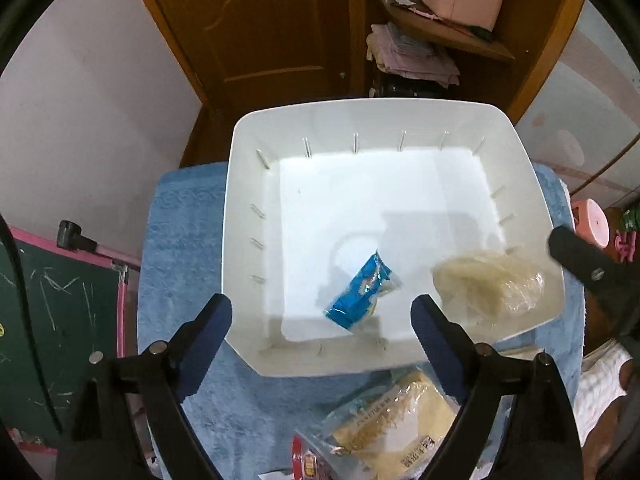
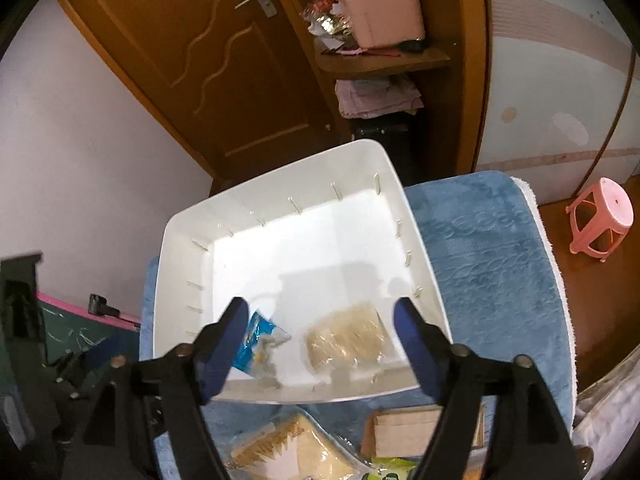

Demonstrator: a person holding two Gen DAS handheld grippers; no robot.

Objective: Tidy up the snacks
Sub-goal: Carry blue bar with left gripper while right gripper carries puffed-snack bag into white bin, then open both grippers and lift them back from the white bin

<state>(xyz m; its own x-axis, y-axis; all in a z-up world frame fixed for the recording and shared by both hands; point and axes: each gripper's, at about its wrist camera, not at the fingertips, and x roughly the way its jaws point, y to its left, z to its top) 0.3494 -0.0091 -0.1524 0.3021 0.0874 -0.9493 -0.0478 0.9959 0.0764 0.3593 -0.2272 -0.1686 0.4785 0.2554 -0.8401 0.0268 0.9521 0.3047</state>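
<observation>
A white plastic bin (image 1: 248,200) (image 2: 168,260) stands on a blue towel (image 1: 176,260) (image 2: 480,260). Inside it, near the front wall, lies a blue snack packet (image 1: 360,292) (image 2: 260,340), tilted. To its right is a clear-wrapped pale snack (image 1: 488,284) (image 2: 348,340). My left gripper (image 1: 320,308) hangs open above the bin's near edge, over the blue packet, with nothing between its fingers. My right gripper (image 2: 322,312) is open over the pale snack, also empty. One of its fingers (image 1: 580,264) shows at the right of the left wrist view.
On the towel in front of the bin lie a yellow wafer packet (image 1: 392,420) (image 2: 280,448), a red packet (image 1: 304,460), a cardboard box (image 2: 408,428) and a green packet (image 2: 392,472). A chalkboard (image 1: 60,320) stands left, a pink stool (image 2: 604,216) right, a wooden door (image 2: 200,60) behind.
</observation>
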